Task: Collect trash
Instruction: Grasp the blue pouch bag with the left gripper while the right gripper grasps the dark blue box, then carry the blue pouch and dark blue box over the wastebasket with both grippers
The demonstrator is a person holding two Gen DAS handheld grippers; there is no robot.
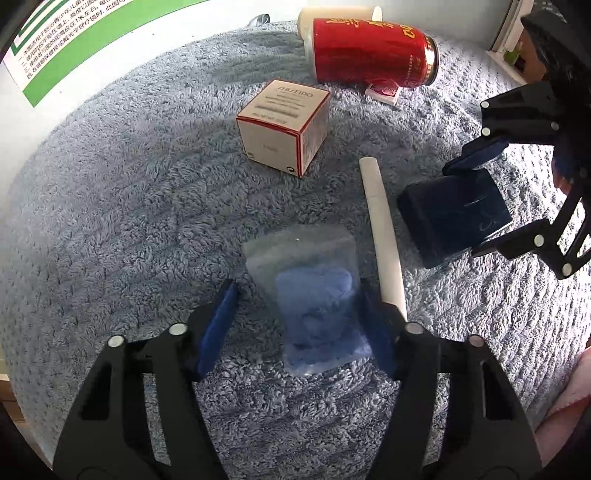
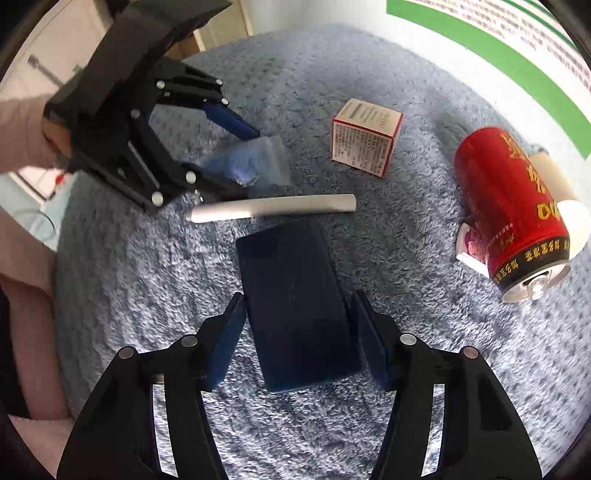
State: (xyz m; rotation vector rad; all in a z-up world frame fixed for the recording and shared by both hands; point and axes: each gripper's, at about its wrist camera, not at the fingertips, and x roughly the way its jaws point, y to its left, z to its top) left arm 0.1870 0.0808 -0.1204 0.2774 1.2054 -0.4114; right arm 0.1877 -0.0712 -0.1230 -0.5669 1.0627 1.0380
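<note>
A clear plastic bag with blue stuff inside lies on the blue-grey fleece. My left gripper is open around it, its blue pads on either side, the left pad apart from the bag. It shows in the right wrist view too. A dark blue flat box lies between the pads of my open right gripper, seen also in the left wrist view. A white paper tube lies between bag and box.
A white and red carton stands further back. A red drink can lies on its side beside a cream roll and a small red-and-white packet. A green-edged poster is on the wall behind.
</note>
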